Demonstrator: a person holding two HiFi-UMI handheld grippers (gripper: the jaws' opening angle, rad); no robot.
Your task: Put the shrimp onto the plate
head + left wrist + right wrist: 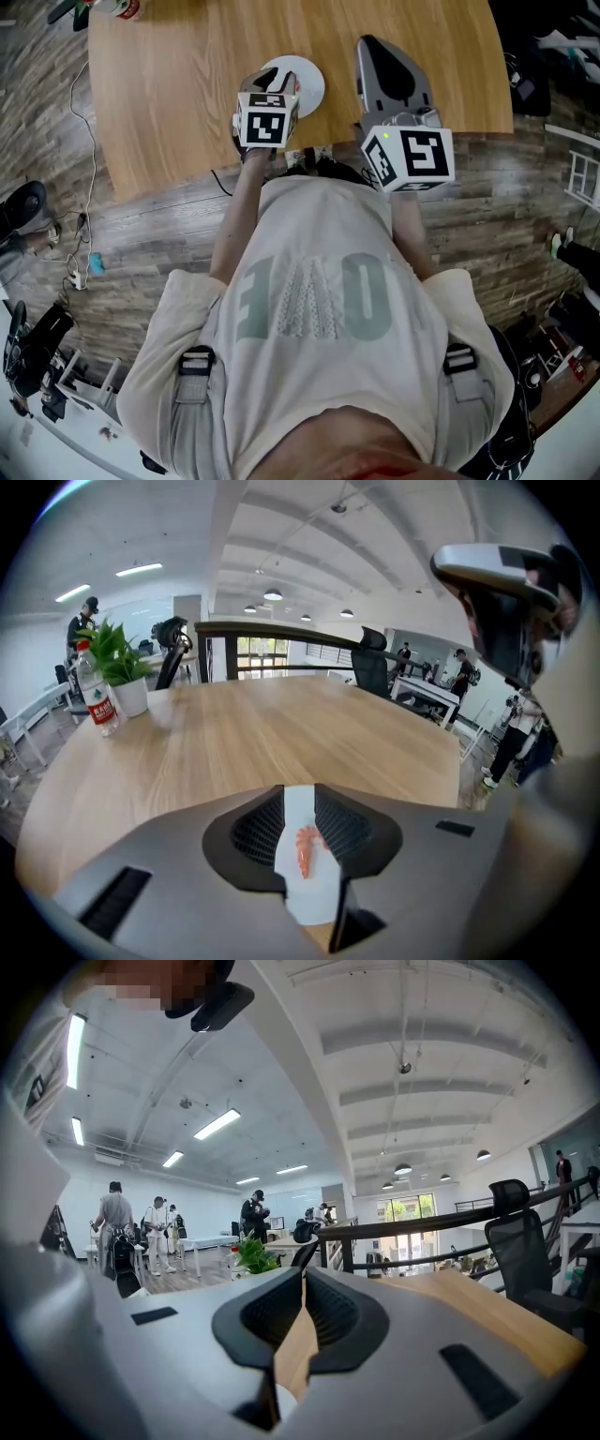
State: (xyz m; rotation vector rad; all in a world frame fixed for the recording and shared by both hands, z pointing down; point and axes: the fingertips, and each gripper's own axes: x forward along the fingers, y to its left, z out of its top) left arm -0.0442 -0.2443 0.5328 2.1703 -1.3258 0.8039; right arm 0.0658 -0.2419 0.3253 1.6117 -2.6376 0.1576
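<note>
A small orange shrimp point(306, 850) lies on a white plate point(298, 808), seen through the gap between my left gripper's jaws. The left gripper point(300, 841) is open just above the plate, its pads apart from the shrimp. From the head view, the plate point(312, 82) sits near the wooden table's front edge, half hidden by the left gripper point(274, 86) and its marker cube; the shrimp is hidden there. My right gripper point(375, 47) hovers over the table to the right of the plate. Its jaws point(302, 1316) stand together with nothing between them.
The wooden table point(178, 84) is bare around the plate. A water bottle point(97, 700) and a potted plant point(124, 667) stand at its far left end. Office chairs point(371, 672), a railing and several people lie beyond the table.
</note>
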